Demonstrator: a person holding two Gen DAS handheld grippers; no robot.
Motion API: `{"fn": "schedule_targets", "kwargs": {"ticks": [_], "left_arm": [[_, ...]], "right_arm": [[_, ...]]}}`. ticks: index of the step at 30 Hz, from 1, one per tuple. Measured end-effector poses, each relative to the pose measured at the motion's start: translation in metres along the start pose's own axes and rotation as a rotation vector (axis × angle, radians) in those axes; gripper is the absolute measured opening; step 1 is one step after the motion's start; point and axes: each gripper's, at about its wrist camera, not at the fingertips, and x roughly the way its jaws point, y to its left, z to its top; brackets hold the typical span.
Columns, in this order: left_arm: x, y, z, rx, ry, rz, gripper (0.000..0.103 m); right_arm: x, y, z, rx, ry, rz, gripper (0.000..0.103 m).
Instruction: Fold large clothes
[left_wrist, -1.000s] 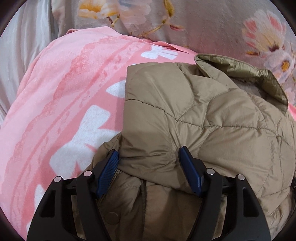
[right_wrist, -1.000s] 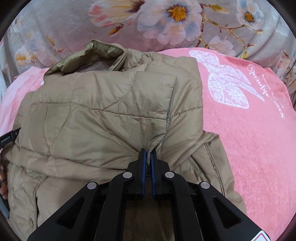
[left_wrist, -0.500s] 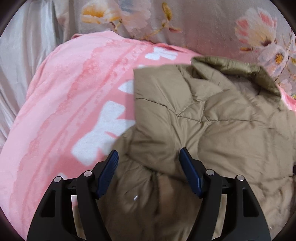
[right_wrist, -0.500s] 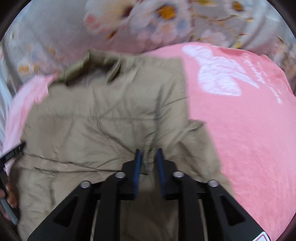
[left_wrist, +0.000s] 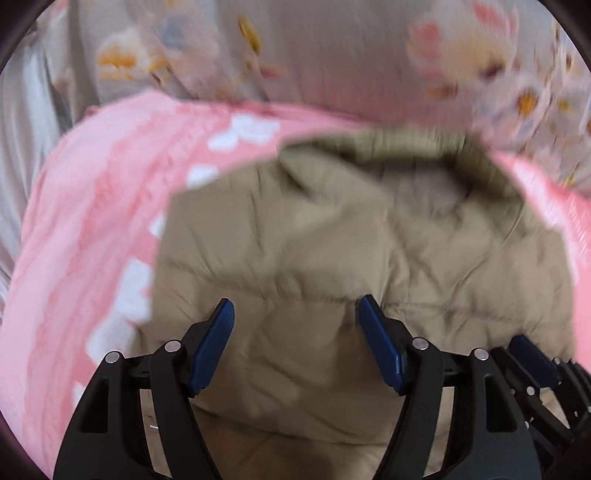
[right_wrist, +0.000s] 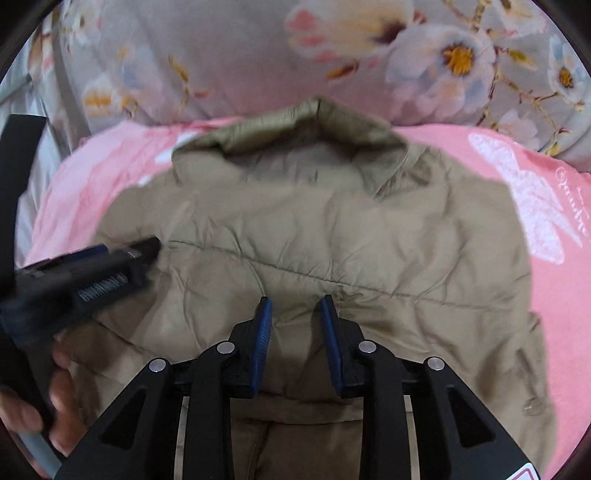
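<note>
A tan quilted puffer jacket (right_wrist: 332, 236) lies folded on a pink blanket (right_wrist: 554, 295), collar (right_wrist: 306, 122) at the far end. It also fills the left wrist view (left_wrist: 314, 251), which is blurred. My left gripper (left_wrist: 295, 314) is open and empty just above the jacket's near fold. My right gripper (right_wrist: 295, 306) is open, jaws a little apart, holding nothing, over the fold at the jacket's middle. The left gripper also shows at the left of the right wrist view (right_wrist: 110, 266), and the right gripper shows at the lower right of the left wrist view (left_wrist: 532, 354).
The pink blanket (left_wrist: 92, 240) with white prints covers the bed. A grey flowered duvet (right_wrist: 258, 55) is bunched behind the jacket. A hand (right_wrist: 55, 398) holds the left gripper's handle at the lower left.
My right gripper has opened and let go of the jacket fold. Both grippers have pulled back and the left one has swung toward the jacket's middle. The jacket now lies flat.
</note>
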Motion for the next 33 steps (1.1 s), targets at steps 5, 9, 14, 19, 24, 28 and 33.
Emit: {"fn": "schedule_targets", "kwargs": {"ticks": [5, 9, 14, 19, 24, 28, 33], "left_arm": [[0.007, -0.002, -0.029, 0.031, -0.068, 0.022, 0.069], [0.011, -0.006, -0.033, 0.047, -0.078, 0.05, 0.069], [0.013, -0.012, -0.032, 0.074, -0.079, 0.085, 0.069], [0.014, -0.015, -0.032, 0.092, -0.075, 0.109, 0.069], [0.015, -0.017, -0.032, 0.102, -0.071, 0.122, 0.069], [0.014, -0.018, -0.031, 0.102, -0.07, 0.122, 0.069], [0.007, -0.002, -0.026, 0.04, -0.072, 0.008, 0.072]], "right_arm": [[0.006, -0.003, -0.015, 0.012, -0.025, 0.026, 0.025], [0.011, 0.0, -0.018, 0.006, -0.03, 0.014, 0.025], [0.014, -0.005, -0.016, 0.016, -0.025, 0.032, 0.025], [0.014, -0.004, -0.016, 0.014, -0.024, 0.032, 0.025], [0.014, -0.005, -0.016, 0.013, -0.024, 0.032, 0.025], [0.014, -0.005, -0.017, 0.014, -0.025, 0.034, 0.025], [0.004, -0.021, -0.011, 0.082, -0.032, 0.126, 0.028]]}}
